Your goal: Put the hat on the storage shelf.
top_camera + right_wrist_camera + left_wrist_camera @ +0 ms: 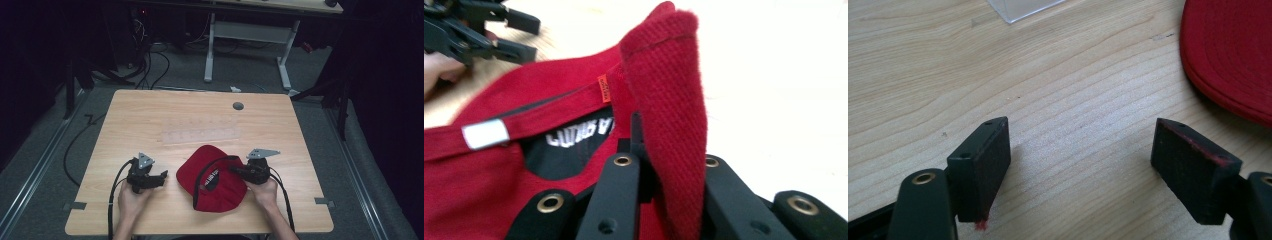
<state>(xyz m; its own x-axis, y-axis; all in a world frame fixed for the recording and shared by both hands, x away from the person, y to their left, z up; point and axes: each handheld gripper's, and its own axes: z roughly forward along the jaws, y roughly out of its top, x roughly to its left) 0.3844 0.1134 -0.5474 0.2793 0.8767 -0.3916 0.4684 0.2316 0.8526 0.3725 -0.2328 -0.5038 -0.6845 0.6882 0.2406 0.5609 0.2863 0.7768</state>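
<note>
A red cap (226,194) lies upside down on the wooden table (150,115), near the front and right of centre, with its black lining and a white label showing. My right gripper (233,169) reaches in from the cap's right side. In the right gripper view its jaws (664,175) are shut on a raised fold of the cap's red fabric (664,75). My left gripper (162,176) rests to the left of the cap, apart from it. Its jaws (1080,165) stand open over bare wood, with the cap's brim (1233,50) off to the upper right.
A clear plastic strip (200,135) lies across the table's middle, and its corner (1023,7) shows beyond the left jaws. A grey round plug (238,106) sits near the far edge. Behind the table stand a white desk frame (247,30) and floor cables.
</note>
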